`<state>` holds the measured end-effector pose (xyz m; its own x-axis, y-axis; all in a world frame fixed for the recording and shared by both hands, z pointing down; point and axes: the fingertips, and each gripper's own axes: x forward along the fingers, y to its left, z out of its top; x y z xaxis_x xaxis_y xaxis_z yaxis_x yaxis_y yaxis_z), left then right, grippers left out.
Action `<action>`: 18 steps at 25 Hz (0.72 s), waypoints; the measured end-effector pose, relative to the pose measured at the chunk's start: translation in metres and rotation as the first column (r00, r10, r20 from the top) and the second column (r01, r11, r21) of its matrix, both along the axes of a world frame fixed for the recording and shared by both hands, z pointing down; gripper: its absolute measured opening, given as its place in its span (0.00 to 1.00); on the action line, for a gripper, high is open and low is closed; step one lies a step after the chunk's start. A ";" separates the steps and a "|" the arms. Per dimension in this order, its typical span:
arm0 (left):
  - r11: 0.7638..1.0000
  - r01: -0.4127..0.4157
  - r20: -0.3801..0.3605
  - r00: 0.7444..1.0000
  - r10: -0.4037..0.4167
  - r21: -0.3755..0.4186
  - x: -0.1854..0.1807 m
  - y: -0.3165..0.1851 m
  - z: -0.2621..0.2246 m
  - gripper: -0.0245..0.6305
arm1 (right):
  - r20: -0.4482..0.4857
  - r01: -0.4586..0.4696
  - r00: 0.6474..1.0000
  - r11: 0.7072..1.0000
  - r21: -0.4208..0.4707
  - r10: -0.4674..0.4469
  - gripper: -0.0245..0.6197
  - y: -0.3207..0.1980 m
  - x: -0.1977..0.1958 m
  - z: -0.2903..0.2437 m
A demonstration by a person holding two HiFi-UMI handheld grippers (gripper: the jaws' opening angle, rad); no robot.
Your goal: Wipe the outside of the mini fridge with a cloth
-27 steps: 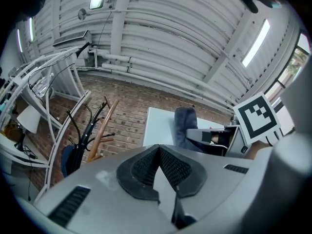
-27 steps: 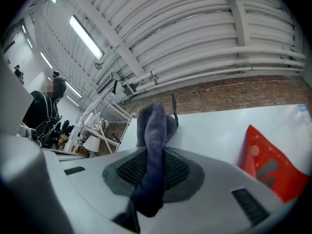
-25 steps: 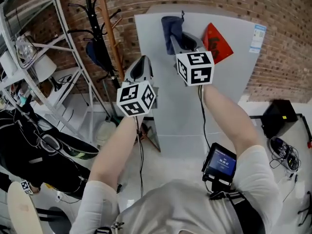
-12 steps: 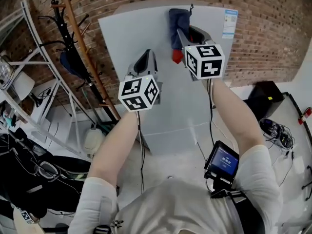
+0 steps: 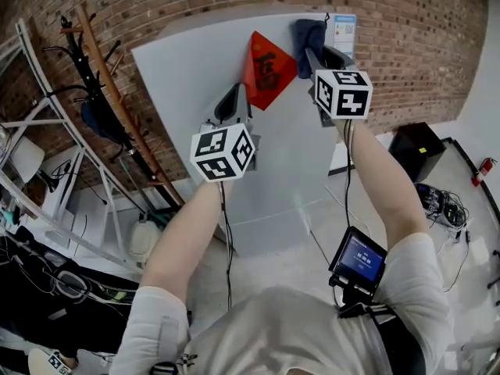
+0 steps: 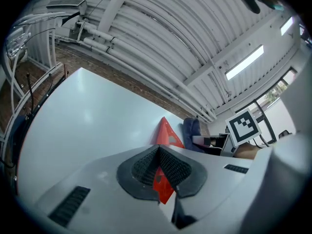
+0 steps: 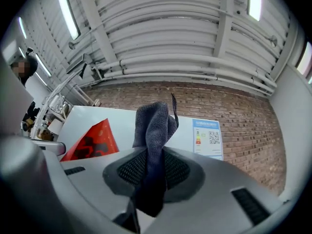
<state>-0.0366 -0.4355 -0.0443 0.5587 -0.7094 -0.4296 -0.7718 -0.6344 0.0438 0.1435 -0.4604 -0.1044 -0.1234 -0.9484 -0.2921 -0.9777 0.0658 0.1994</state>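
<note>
The white mini fridge (image 5: 203,76) stands against a brick wall, with a red diamond sticker (image 5: 268,70) high on its front. My right gripper (image 5: 324,57) is shut on a dark blue cloth (image 5: 309,36) that presses on the fridge's upper right, between the sticker and an energy label (image 5: 344,31). In the right gripper view the cloth (image 7: 155,130) bunches up out of the shut right gripper (image 7: 148,172). My left gripper (image 5: 233,104) hovers in front of the fridge, just below and left of the sticker. The left gripper (image 6: 158,172) is shut on nothing in its own view.
A wooden coat rack (image 5: 109,108) and white metal shelving (image 5: 39,170) stand left of the fridge. A black box (image 5: 414,151) and loose cables (image 5: 441,205) lie on the floor at right. A small screen device (image 5: 358,260) hangs at the person's waist.
The right gripper has carried the cloth rightward across the fridge's top, over the red sticker and toward the energy label. The left gripper has held its place.
</note>
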 end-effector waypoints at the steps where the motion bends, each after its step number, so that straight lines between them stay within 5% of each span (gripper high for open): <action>1: 1.000 -0.004 0.001 1.000 0.004 0.001 0.003 0.000 0.000 0.04 | 0.000 -0.013 1.000 1.000 0.002 0.013 0.17 0.000 0.007 -0.001; 13: 0.999 -0.045 0.015 0.999 0.045 -0.003 0.034 -0.001 0.005 0.04 | 0.054 -0.185 0.981 0.982 -0.024 0.186 0.17 -0.003 0.104 0.001; 18: 1.000 -0.027 0.009 1.000 0.027 -0.013 0.027 -0.001 0.009 0.04 | 0.068 -0.192 0.979 0.981 -0.014 0.193 0.17 0.002 0.101 0.002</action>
<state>-0.0096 -0.4366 -0.0350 0.5816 -0.6996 -0.4151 -0.7549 -0.6543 0.0451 0.2447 -0.4583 -0.1023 0.0820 -0.9547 -0.2862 -0.9836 -0.1238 0.1310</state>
